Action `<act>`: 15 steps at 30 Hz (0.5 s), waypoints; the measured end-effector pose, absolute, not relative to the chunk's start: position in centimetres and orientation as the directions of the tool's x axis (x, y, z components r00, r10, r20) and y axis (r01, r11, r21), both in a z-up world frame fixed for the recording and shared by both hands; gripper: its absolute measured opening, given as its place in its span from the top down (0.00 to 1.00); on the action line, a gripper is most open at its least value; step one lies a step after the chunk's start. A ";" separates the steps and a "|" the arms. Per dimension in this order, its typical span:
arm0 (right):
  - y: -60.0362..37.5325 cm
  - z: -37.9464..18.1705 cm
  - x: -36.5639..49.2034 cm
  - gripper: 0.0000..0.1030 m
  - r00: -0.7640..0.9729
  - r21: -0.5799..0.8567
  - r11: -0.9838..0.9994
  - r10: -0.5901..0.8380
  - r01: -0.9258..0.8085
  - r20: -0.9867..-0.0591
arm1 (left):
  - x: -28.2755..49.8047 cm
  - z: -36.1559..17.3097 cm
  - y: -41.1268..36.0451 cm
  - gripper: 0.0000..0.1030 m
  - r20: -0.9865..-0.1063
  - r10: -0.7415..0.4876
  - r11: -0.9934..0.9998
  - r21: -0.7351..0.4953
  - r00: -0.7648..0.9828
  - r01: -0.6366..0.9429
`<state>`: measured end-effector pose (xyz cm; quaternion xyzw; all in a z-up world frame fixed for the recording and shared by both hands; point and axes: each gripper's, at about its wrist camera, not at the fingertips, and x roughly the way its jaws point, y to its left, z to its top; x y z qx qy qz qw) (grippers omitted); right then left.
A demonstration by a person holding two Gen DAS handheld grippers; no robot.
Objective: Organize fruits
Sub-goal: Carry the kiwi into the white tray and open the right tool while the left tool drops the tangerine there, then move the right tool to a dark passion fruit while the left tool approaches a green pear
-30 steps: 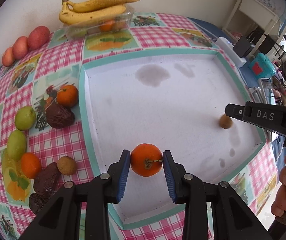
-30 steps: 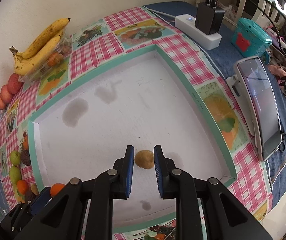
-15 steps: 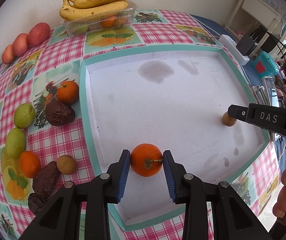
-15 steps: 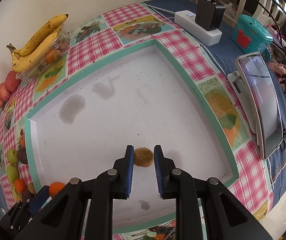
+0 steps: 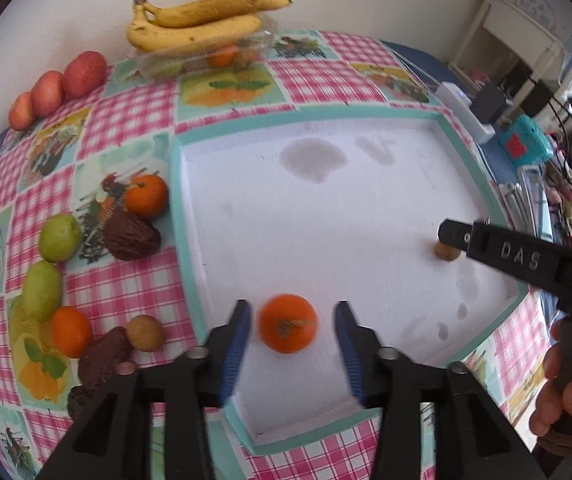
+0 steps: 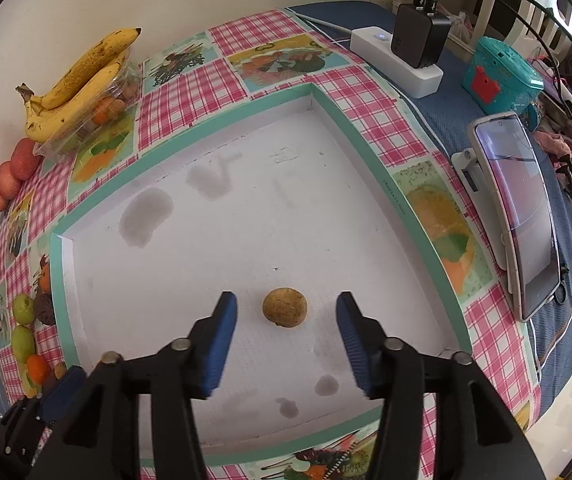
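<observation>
Both sets of fingers spread wide, nothing gripped.
Orange (image 5: 287, 323) resting on white tray (image 5: 325, 208) floor, stem end facing camera, centred between left gripper (image 5: 293, 338) fingers, touching neither. Small brown round fruit (image 6: 284, 307) near tray's right corner, centred between right gripper (image 6: 286, 326) fingers, untouched; no clear long axis.

An orange (image 5: 287, 323), round and bright, sits on the white floor of the shallow tray (image 5: 190, 216) near its front-left corner, its stalk end facing the left wrist camera, slightly blurred; a small brown fruit (image 6: 284, 307), round, speckled and dull-skinned, rests on the same floor toward the tray's front-right corner, well apart from the orange; the tray is wide and square, teal-rimmed, its white base marked with a few grey stains; both fruits lie free, touching nothing but the floor.
</observation>
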<state>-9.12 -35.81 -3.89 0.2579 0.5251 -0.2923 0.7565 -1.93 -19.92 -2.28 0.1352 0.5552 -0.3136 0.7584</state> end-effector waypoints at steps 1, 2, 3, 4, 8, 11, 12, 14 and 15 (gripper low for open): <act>-35.8 -3.9 -9.1 0.39 0.279 0.082 0.697 -0.174 0.712 -0.944 | -1.7 -2.1 -19.6 0.40 -0.927 -0.315 0.779 -0.131 0.202 0.613; -35.7 -3.8 -9.1 0.37 0.280 0.081 0.698 -0.176 0.712 -0.944 | -1.4 -1.9 -19.2 0.38 -0.928 -0.301 0.793 -0.115 0.220 0.598; -35.7 -3.8 -9.1 0.36 0.281 0.079 0.699 -0.179 0.711 -0.943 | -1.0 -1.7 -18.7 0.38 -0.929 -0.286 0.808 -0.100 0.237 0.581; -35.6 -3.8 -9.1 0.35 0.280 0.076 0.701 -0.181 0.709 -0.943 | -0.6 -1.6 -18.2 0.34 -0.929 -0.271 0.824 -0.089 0.252 0.560; -35.0 -3.8 -8.9 0.21 0.278 0.061 0.711 -0.193 0.700 -0.941 | 1.5 -1.1 -15.6 0.22 -0.927 -0.227 0.887 -0.071 0.299 0.457; -34.4 -3.8 -8.8 0.21 0.286 0.060 0.724 -0.194 0.687 -0.938 | 2.9 -0.7 -13.4 0.12 -0.920 -0.194 0.925 -0.056 0.340 0.376; -34.1 -3.8 -8.7 0.20 0.293 0.061 0.730 -0.195 0.681 -0.936 | 3.2 -0.5 -12.9 0.10 -0.918 -0.185 0.932 -0.051 0.351 0.358; -33.5 -3.6 -8.5 0.13 0.305 0.059 0.742 -0.201 0.668 -0.931 | 4.1 -0.2 -11.6 0.07 -0.910 -0.166 0.948 -0.041 0.379 0.316; -33.2 -3.5 -8.4 0.10 0.312 0.057 0.749 -0.205 0.661 -0.928 | 4.3 0.0 -11.1 0.06 -0.907 -0.159 0.953 -0.038 0.390 0.301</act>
